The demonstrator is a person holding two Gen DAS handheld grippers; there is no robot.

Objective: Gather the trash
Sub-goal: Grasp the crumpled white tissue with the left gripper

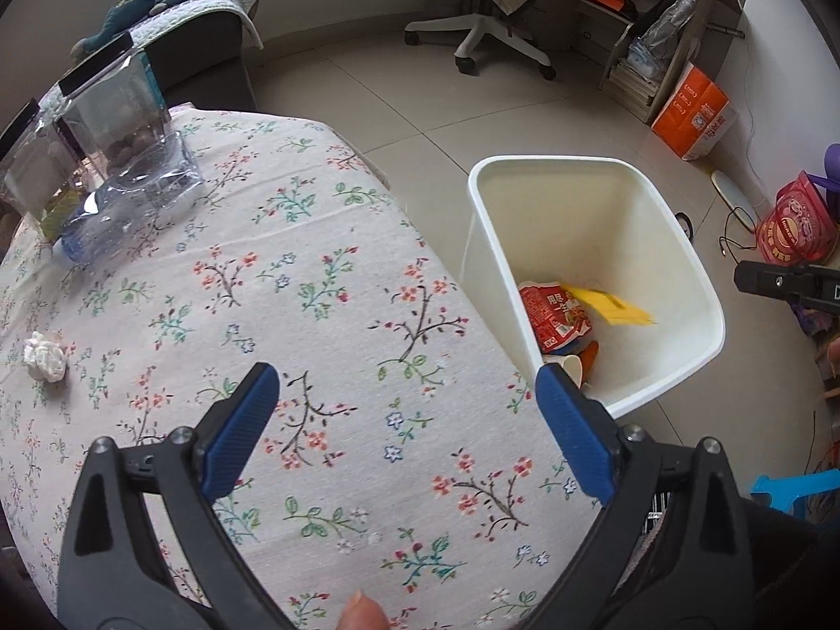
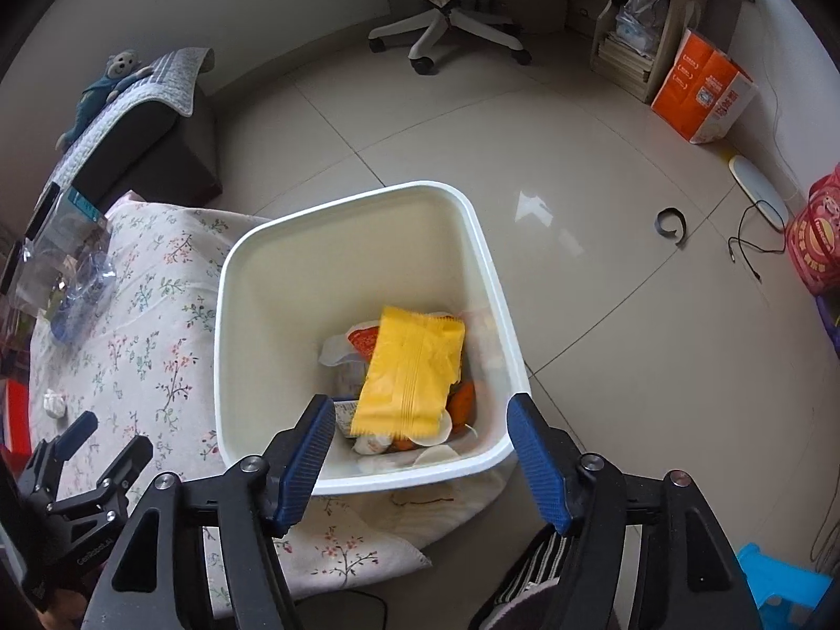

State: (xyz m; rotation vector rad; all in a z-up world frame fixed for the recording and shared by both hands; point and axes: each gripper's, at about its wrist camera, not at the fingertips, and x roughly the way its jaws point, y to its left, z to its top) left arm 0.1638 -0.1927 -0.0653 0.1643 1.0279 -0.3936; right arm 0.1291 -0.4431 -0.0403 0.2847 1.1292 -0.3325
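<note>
A white trash bin (image 1: 688, 257) (image 2: 488, 262) stands on the floor beside the table with the floral cloth (image 1: 315, 315). A yellow packet (image 2: 412, 373) (image 1: 611, 307) is in the bin over a red wrapper (image 1: 551, 315), a paper cup (image 1: 569, 367) and other trash. My right gripper (image 2: 422, 422) is open and empty just above the bin. My left gripper (image 1: 404, 394) is open and empty above the table. A crumpled white tissue (image 1: 46, 357) (image 2: 54, 403) lies at the table's left. A crushed clear bottle (image 1: 123, 205) (image 2: 79, 289) lies farther back.
Clear plastic containers (image 1: 105, 110) stand at the table's back left. An office chair (image 1: 499, 16), an orange box (image 1: 693, 113), a red bag (image 1: 798, 223) and cables (image 2: 751, 247) are on the floor beyond the bin. A blue stool (image 2: 782, 577) is at right.
</note>
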